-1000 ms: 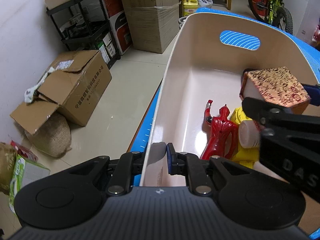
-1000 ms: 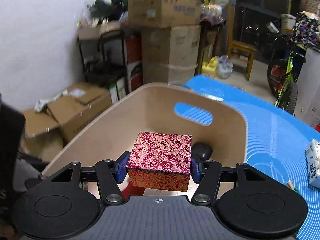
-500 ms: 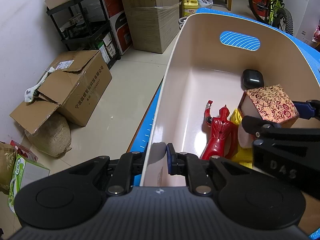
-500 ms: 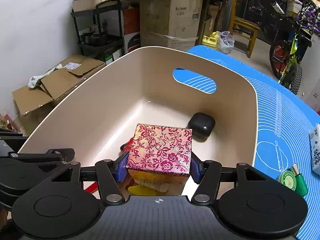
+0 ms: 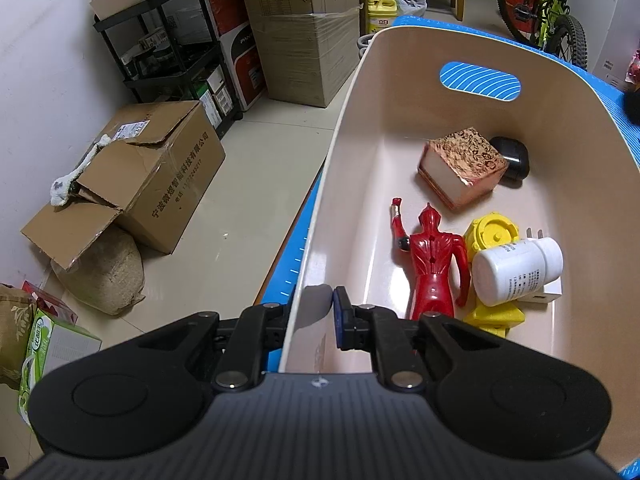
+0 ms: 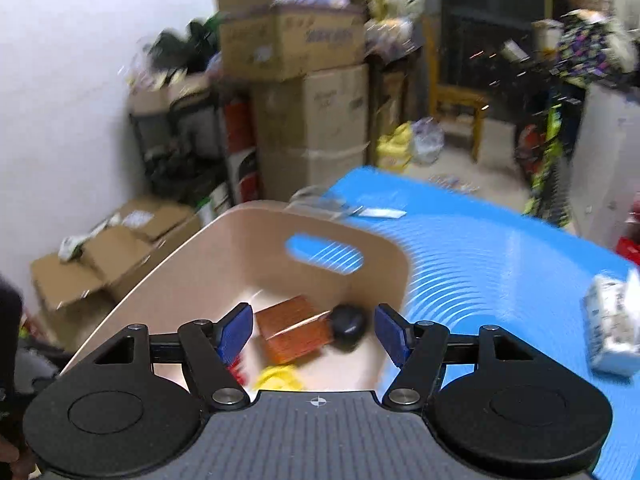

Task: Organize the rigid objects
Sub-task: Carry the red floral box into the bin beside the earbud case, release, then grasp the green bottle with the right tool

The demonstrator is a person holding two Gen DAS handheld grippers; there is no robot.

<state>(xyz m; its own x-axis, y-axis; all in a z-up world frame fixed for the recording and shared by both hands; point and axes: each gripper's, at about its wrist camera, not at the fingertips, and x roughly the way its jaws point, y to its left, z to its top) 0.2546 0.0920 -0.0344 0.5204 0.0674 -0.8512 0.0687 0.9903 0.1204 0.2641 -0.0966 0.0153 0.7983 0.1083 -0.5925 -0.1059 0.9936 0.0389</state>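
Drop step done: my right gripper (image 6: 314,334), jaws just opened and empty, leaves the brocade box (image 5: 462,168) in the bin (image 5: 352,120). Left gripper (image 5: 324,312) is clamped on the bin wall. Next I go for the white packet (image 6: 612,328) at 3 o'clock.

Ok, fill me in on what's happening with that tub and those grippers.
A person is sorting loose things into a beige tub with two hand-held grippers. The left gripper is clamped on the tub's near rim. The right gripper has just been opening, nothing sits between its fingers, and the patterned box lies on the tub floor against a black case. A red figure, yellow toy and white bottle are also inside.
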